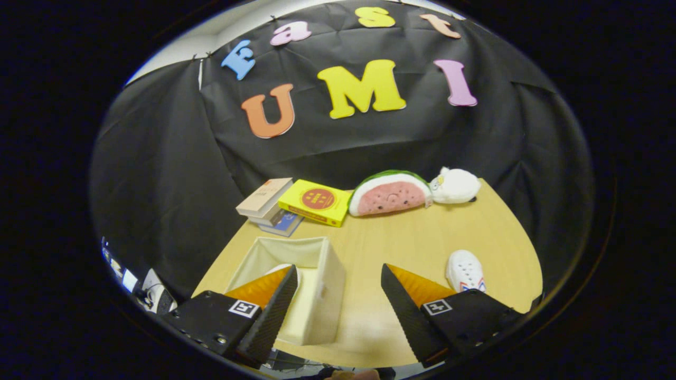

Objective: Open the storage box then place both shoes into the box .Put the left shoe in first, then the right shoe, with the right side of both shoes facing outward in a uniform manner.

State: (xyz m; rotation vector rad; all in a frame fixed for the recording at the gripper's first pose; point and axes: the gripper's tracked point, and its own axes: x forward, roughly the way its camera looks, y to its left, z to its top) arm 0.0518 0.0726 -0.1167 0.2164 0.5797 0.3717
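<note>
The storage box [296, 279] stood open, one shoe apparently inside; the second shoe [465, 271] remained on the surface [396, 237]. Jaws were spread, empty.

The table [401, 237] looks like pale, smooth matt wood. The storage box [317, 295] seems cream cloth, and the watermelon toy [388, 194] soft plush. The gripper [338, 279] fingers, spread wide on nothing, are ribbed black.

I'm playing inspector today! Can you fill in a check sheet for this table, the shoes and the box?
Surface: wooden table, bare in the middle.
Job's things: open storage box, something white inside behind the left finger; white shoe on the table beside the right finger.
Clutter: stacked books, yellow book, watermelon plush, white plush.
Gripper: open, holding nothing.
Cables: nothing seen.
Surroundings: black cloth wall.
</note>
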